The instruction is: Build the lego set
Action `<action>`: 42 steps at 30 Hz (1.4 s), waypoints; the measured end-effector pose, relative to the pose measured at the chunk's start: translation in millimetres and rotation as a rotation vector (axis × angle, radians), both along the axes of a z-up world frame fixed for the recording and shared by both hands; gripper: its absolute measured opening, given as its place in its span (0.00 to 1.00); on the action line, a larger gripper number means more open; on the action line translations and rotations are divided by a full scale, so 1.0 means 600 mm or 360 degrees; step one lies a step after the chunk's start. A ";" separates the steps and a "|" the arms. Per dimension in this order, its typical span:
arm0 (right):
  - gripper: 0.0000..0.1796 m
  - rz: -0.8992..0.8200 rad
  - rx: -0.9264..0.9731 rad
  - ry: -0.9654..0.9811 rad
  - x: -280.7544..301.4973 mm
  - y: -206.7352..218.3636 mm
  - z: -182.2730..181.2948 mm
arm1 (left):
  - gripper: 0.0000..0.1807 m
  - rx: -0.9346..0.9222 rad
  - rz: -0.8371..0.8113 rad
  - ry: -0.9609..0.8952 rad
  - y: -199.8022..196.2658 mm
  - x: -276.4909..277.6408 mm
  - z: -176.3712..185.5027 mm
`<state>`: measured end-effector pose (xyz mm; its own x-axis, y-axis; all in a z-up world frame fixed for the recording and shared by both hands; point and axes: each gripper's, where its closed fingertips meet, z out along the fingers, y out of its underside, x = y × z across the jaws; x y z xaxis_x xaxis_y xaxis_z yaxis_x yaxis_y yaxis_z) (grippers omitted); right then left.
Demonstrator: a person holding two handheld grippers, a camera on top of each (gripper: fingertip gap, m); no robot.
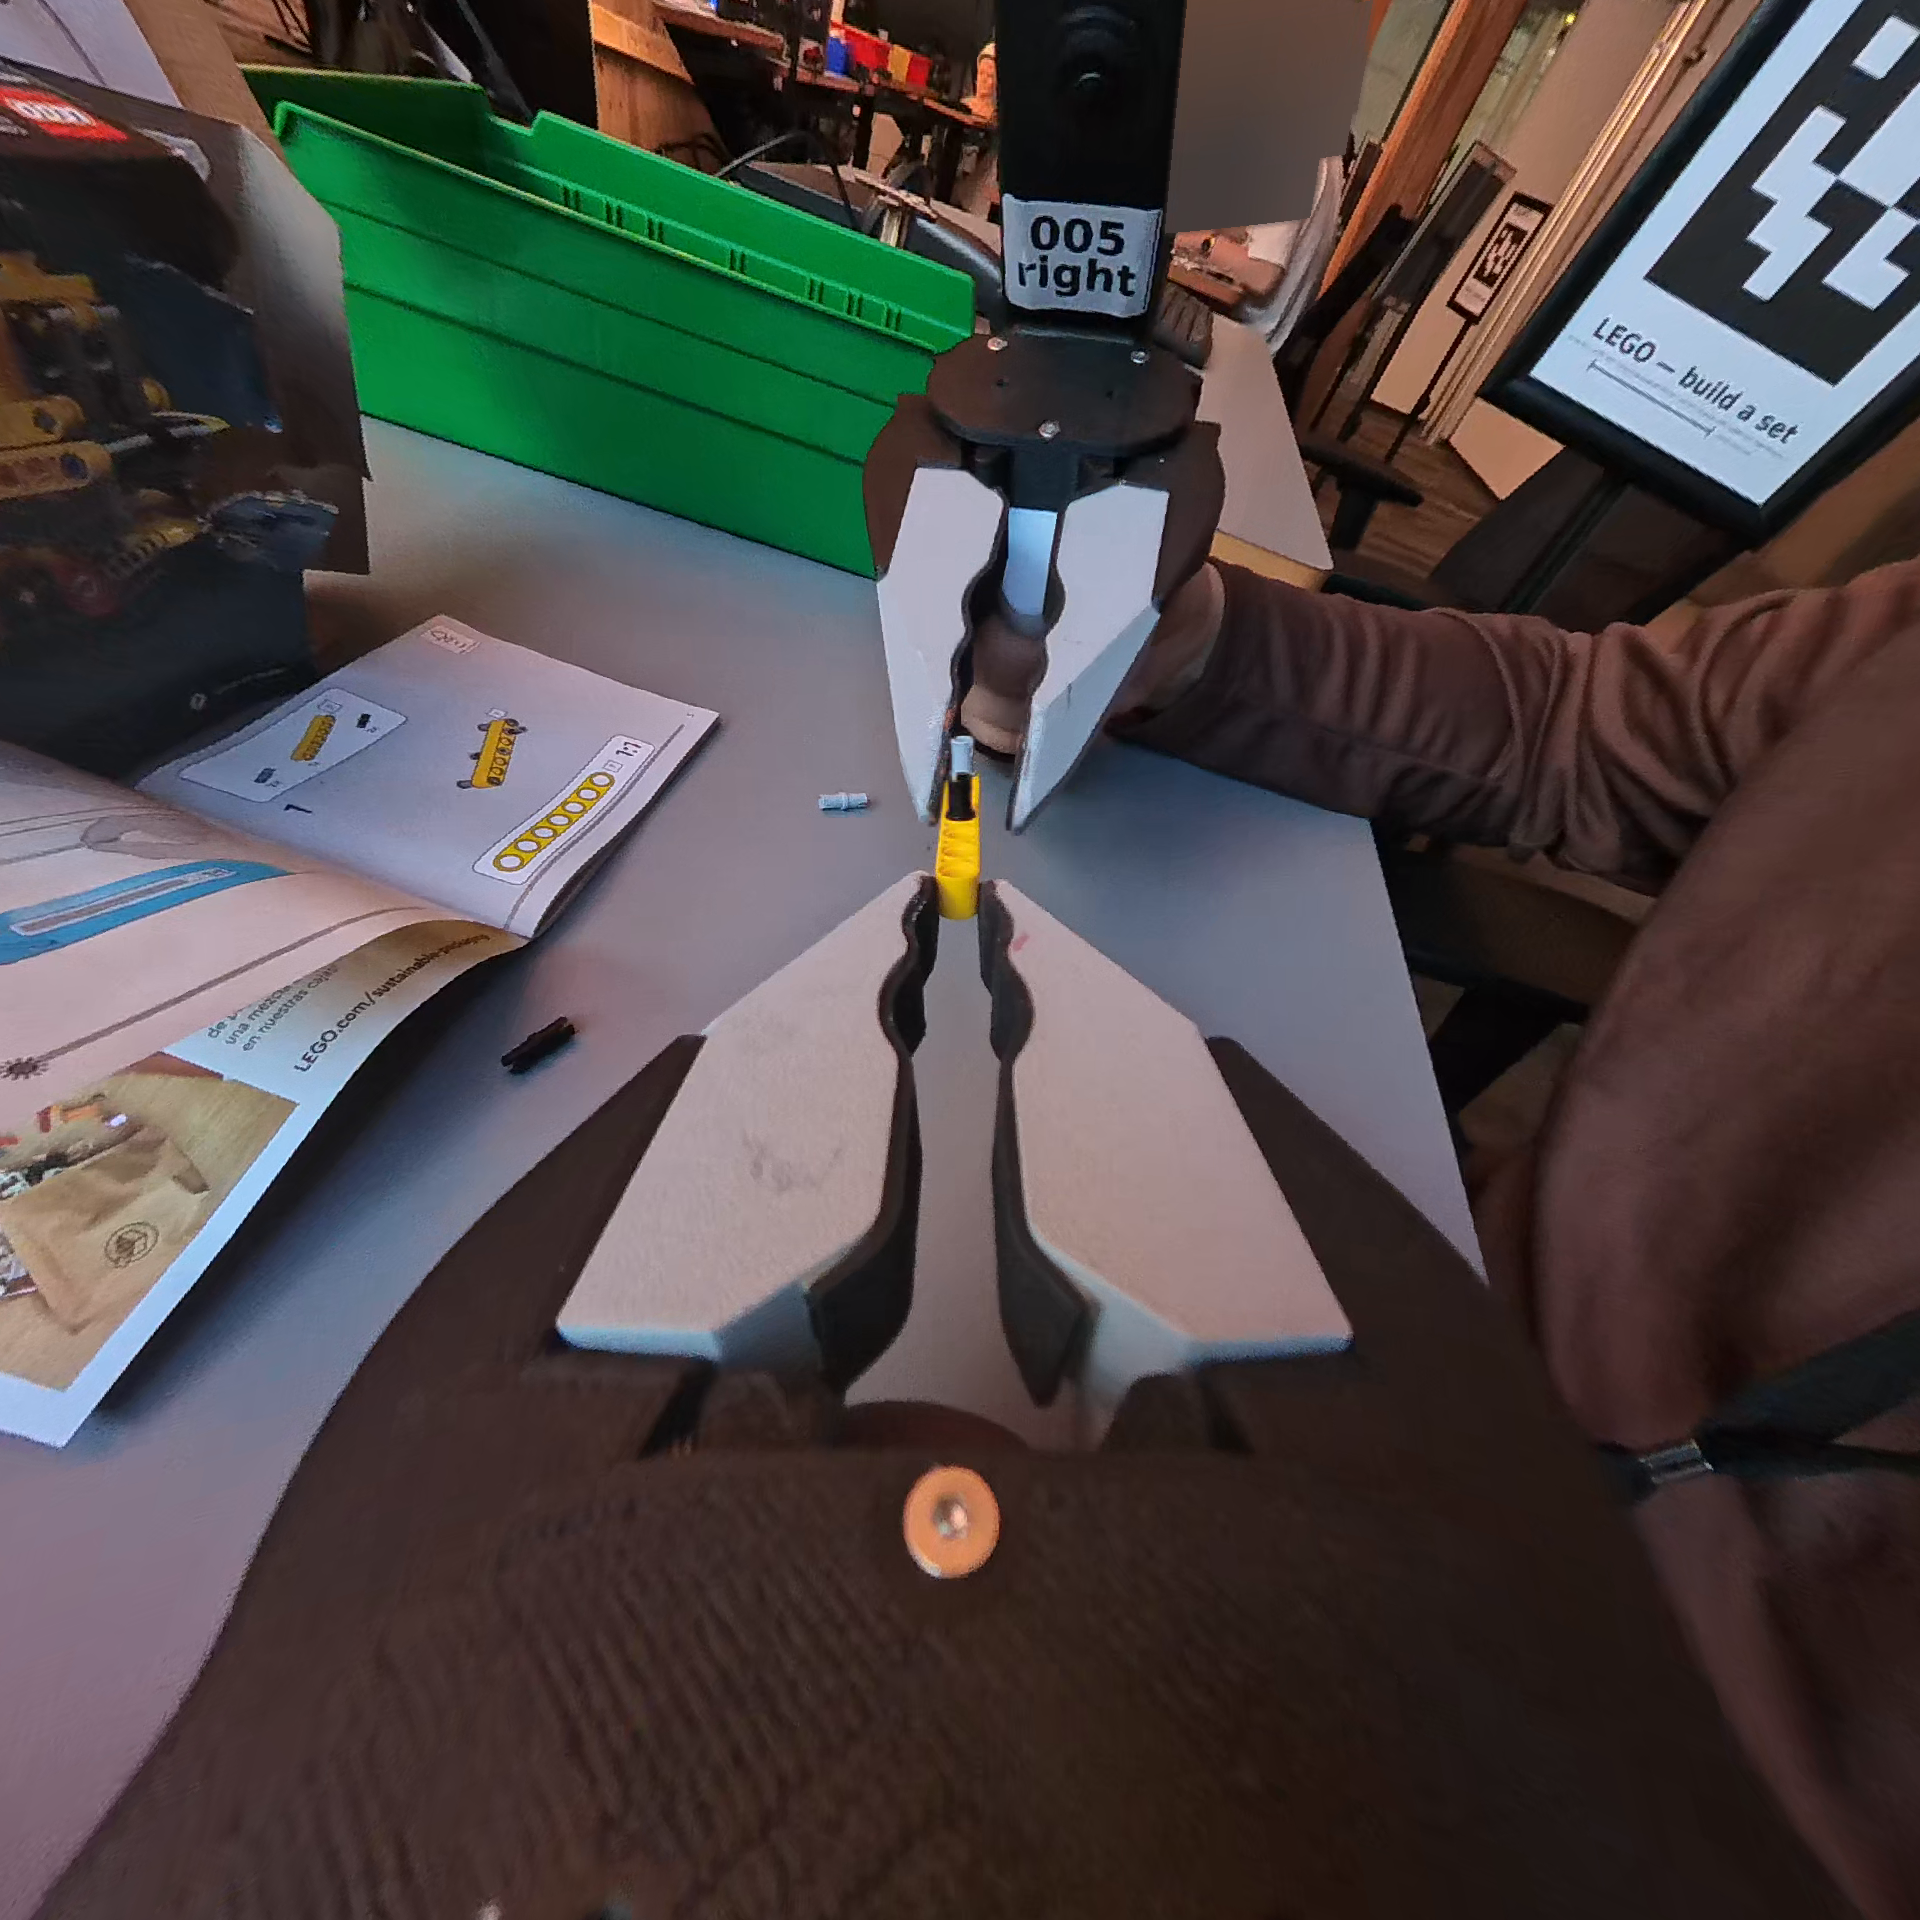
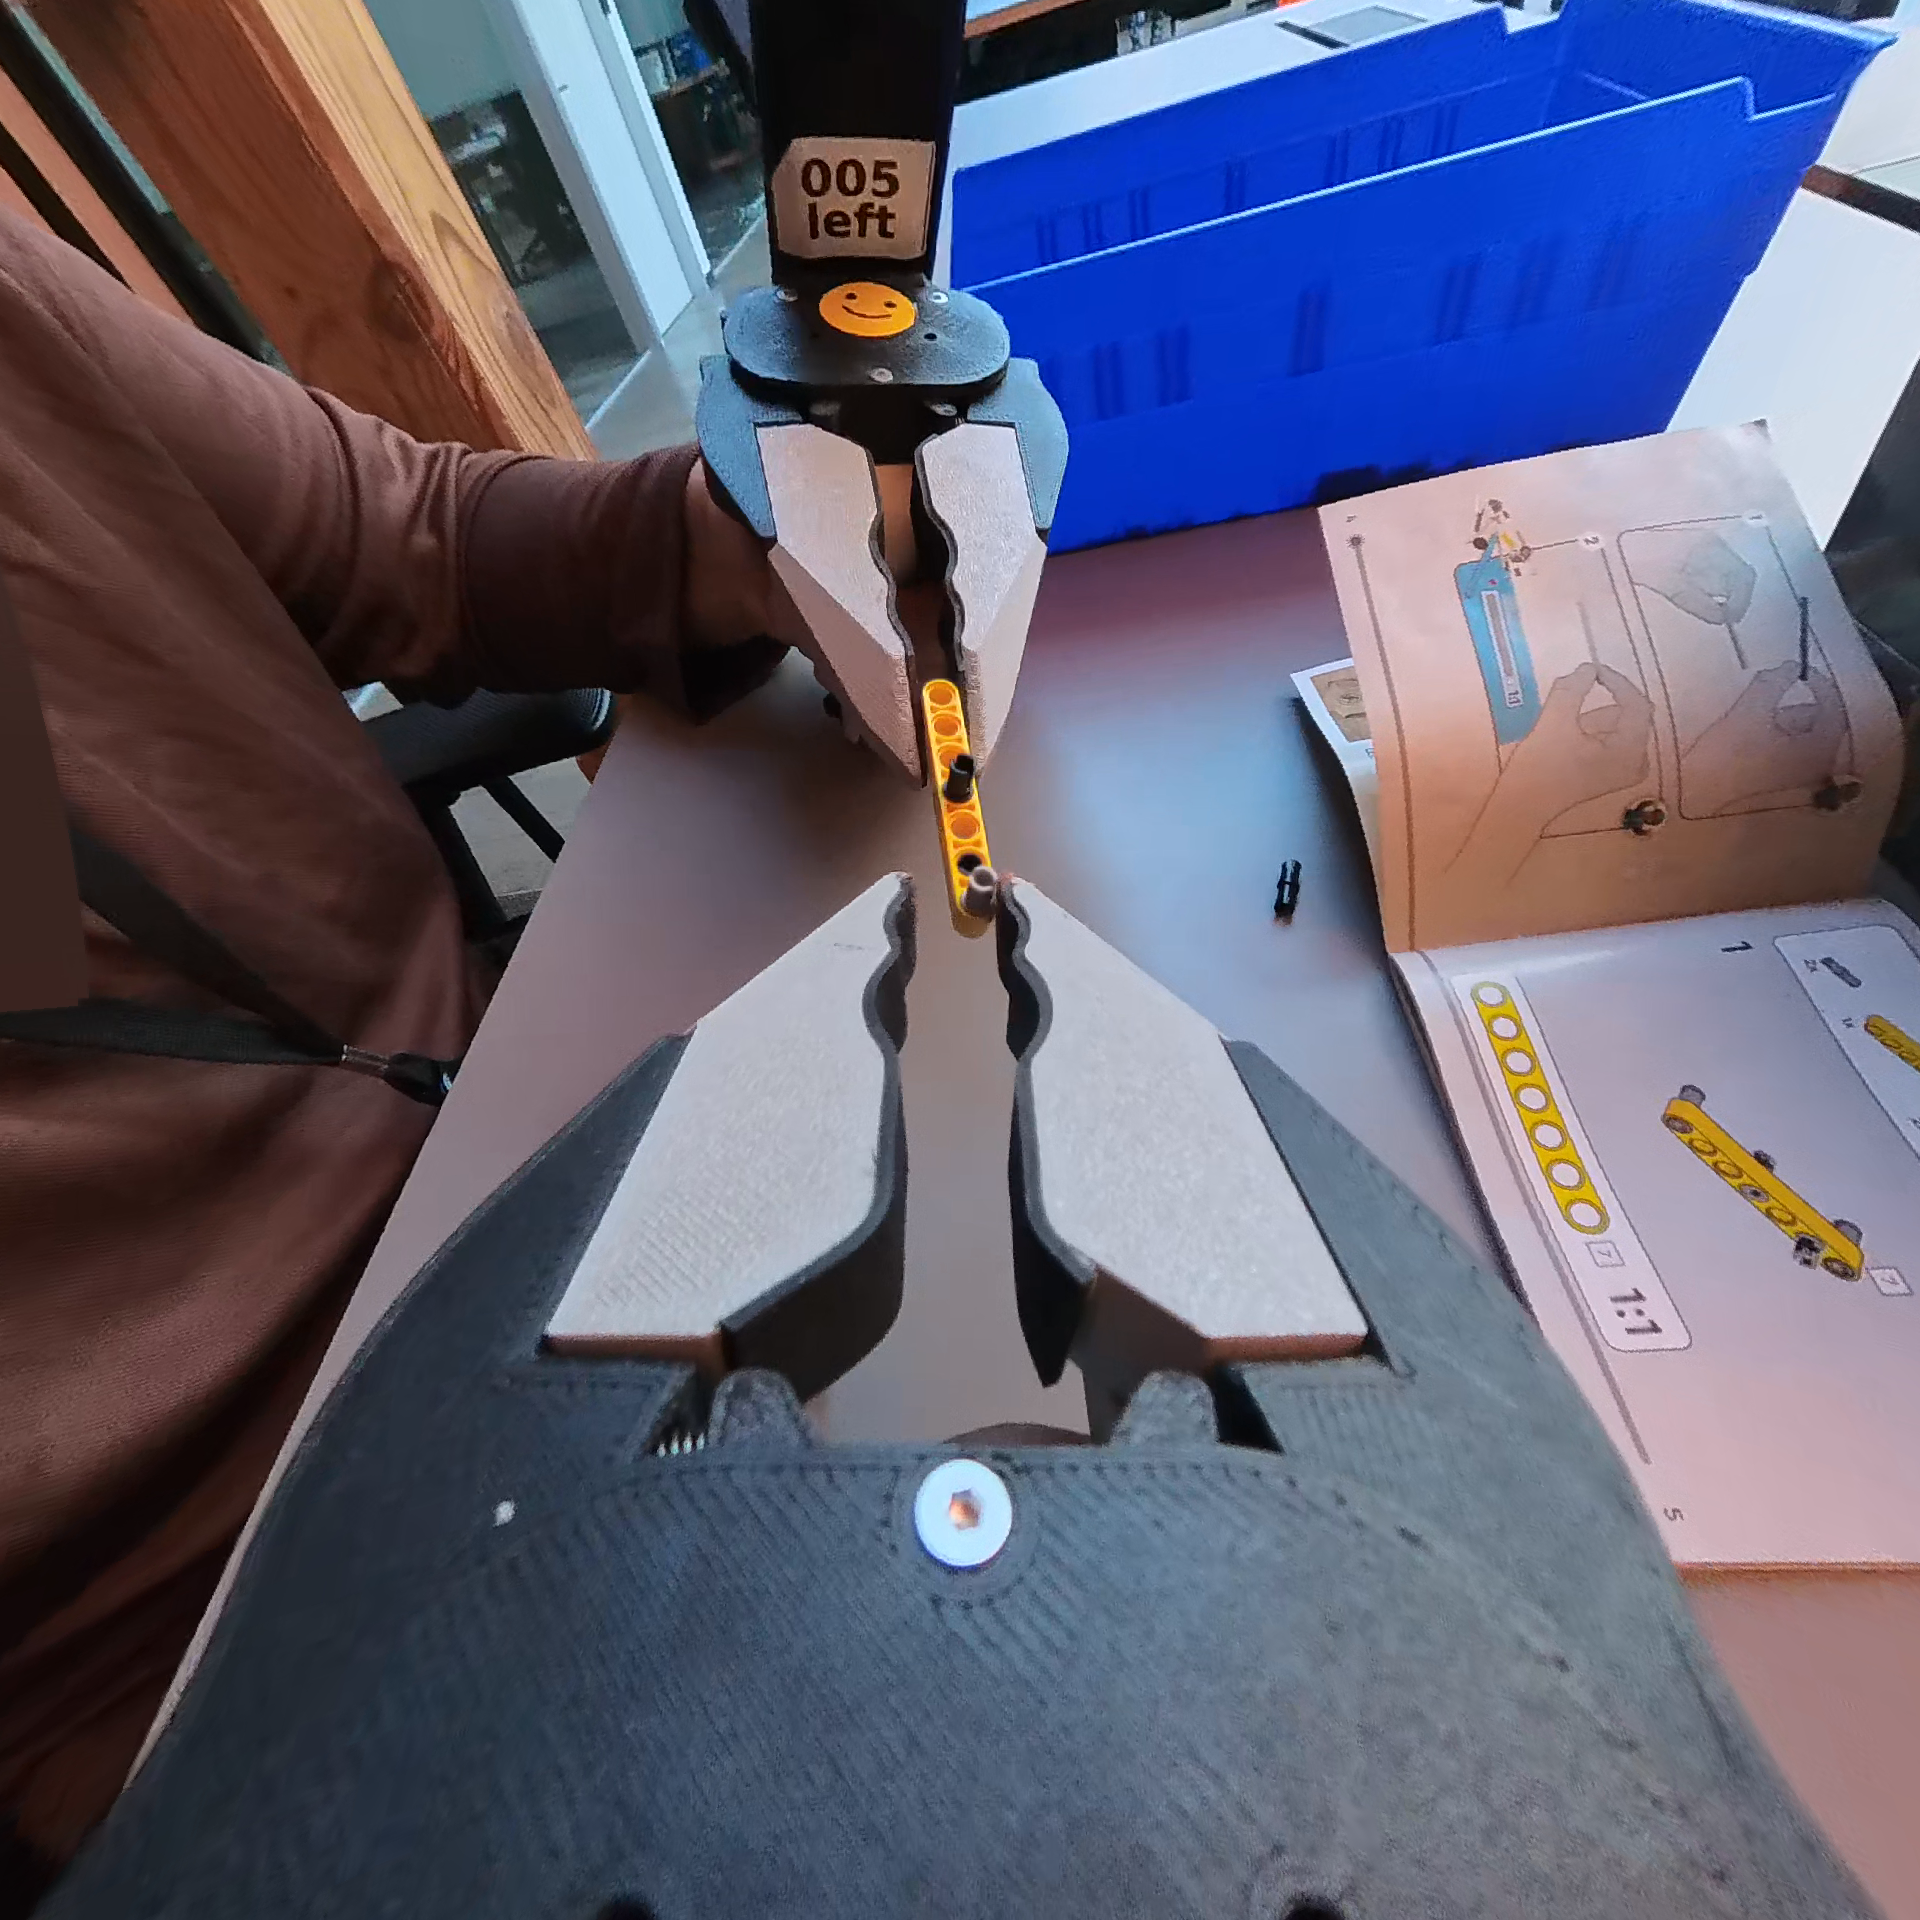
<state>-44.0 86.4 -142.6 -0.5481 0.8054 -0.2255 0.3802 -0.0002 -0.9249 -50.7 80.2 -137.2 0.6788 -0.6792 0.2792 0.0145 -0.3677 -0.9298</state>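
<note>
Left wrist view shows your left gripper (image 1: 956, 899) pinching the near end of the yellow beam (image 1: 957, 852), which points away toward the right gripper (image 1: 964, 816); that one stands spread around the beam's far end, where a grey pin (image 1: 961, 755) sticks up. A spare grey pin (image 1: 843, 801) lies just beside them on the grey table (image 1: 1195, 935), a black pin (image 1: 537, 1042) rests near the open instruction booklet (image 1: 416, 790), and a green bin (image 1: 623, 343) and the set's box (image 1: 135, 395) stand behind. Right wrist view has your right gripper (image 2: 956, 894) parted at the beam (image 2: 956, 800), one fingertip touching the grey pin (image 2: 980, 886) in the end hole; whether it truly grips the pin I cannot tell. A black pin (image 2: 960, 769) already sits mid-beam, and the left gripper (image 2: 948, 748) clamps the far end. To seat the pin well, keep the beam level and steady and press straight along the hole's axis, likely until it clicks flush. Another black pin (image 2: 1288, 888) waits beside the booklet (image 2: 1662, 1143), with a blue bin (image 2: 1403, 260) behind
</note>
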 end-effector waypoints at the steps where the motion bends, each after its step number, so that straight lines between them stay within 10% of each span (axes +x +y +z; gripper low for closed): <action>1: 0.06 -0.0001 0.0011 -0.0002 -0.001 -0.001 -0.001 | 0.03 0.0003 -0.0003 0.0008 0.000 0.001 -0.001; 34: 0.06 0.0080 -0.0157 0.0074 -0.009 -0.032 0.022 | 0.03 0.0164 -0.0006 -0.0268 0.008 0.018 0.042; 42: 0.12 -0.0191 -0.0041 0.0181 0.018 0.058 0.059 | 0.03 -0.0122 -0.0029 -0.0288 0.008 0.008 0.011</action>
